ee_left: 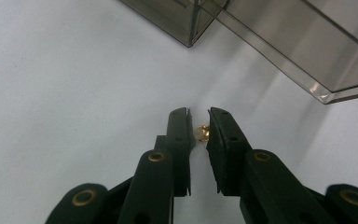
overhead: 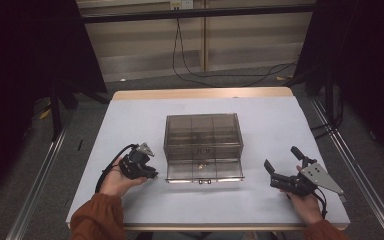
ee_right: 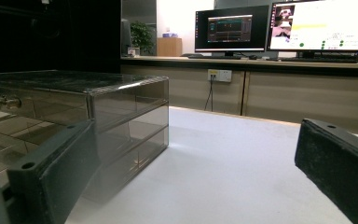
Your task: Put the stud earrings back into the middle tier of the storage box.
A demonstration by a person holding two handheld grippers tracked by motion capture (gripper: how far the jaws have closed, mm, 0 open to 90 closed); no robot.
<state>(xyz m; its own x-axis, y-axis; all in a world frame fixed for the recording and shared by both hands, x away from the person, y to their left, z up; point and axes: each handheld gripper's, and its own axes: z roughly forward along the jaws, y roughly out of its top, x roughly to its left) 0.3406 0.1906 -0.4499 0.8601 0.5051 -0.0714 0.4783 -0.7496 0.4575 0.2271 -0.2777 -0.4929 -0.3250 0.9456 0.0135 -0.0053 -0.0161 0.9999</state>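
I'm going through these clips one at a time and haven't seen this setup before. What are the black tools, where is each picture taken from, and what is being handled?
No robot here: a person holds a hand-operated clamp in each hand. The high view looks down on a table covered in pale cloth. On it stands a smoky clear drawer box with its bottom drawer pulled out. The other two pictures come from cameras riding on the tools, looking along their black jaws. The left gripper has its jaws nearly together around a small gold piece, close above the cloth beside the box; the jaws seem to pinch it. The right gripper rests on the table with its jaws wide apart, holding nothing.
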